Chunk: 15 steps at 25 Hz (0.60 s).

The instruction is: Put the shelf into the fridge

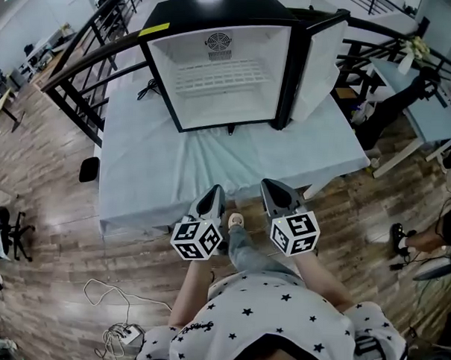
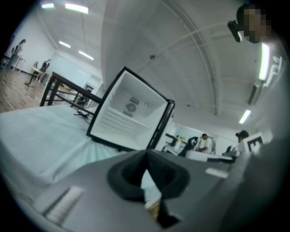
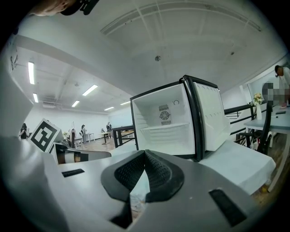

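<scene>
On the table (image 1: pixel 136 172), fridge (image 1: pixel 218 7) holds shelf (image 1: pixel 215 76), well beyond closed, empty left tongs (image 1: pixel 214 193) and right tongs (image 1: pixel 273 189).

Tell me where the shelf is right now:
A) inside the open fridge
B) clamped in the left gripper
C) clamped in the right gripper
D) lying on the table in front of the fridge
A: the white shelf lies across the inside of the fridge, whose door stands open, while the left gripper and right gripper are both shut on nothing, held low near the person.
</scene>
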Each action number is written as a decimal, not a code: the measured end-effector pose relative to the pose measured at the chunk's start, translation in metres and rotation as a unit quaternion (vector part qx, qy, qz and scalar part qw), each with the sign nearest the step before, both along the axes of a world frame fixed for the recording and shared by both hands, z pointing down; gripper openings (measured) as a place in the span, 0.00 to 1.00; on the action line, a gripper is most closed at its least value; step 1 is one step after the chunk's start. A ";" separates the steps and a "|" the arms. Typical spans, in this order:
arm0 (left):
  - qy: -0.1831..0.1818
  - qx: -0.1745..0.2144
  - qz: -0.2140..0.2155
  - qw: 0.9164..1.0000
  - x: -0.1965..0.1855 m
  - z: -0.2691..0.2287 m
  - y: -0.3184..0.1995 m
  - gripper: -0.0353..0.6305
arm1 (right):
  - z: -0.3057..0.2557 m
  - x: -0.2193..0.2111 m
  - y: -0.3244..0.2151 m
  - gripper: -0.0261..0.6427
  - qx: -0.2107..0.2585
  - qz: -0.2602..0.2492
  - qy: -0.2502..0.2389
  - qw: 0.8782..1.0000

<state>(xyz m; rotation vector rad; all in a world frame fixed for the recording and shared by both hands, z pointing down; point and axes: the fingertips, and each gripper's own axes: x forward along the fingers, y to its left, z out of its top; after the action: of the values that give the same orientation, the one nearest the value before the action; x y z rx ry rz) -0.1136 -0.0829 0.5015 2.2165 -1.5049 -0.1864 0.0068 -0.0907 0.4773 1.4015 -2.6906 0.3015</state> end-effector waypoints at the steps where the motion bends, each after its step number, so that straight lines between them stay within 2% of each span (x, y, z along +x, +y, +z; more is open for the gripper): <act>1: -0.001 -0.001 -0.001 1.000 0.000 0.001 0.002 0.06 | 0.000 -0.001 0.002 0.07 -0.001 -0.002 0.000 1.000; 6: -0.006 -0.003 0.003 1.000 0.001 0.001 0.007 0.06 | 0.003 0.002 0.002 0.07 -0.011 0.005 0.008 1.000; 15: -0.009 -0.002 0.011 1.000 0.004 -0.003 0.000 0.06 | -0.006 0.011 -0.002 0.07 -0.004 0.017 -0.018 1.000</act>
<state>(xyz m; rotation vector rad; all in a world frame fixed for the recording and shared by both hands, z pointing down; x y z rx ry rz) -0.1095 -0.0832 0.4986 2.2368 -1.4891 -0.1570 0.0174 -0.0930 0.4712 1.4535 -2.6934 0.3431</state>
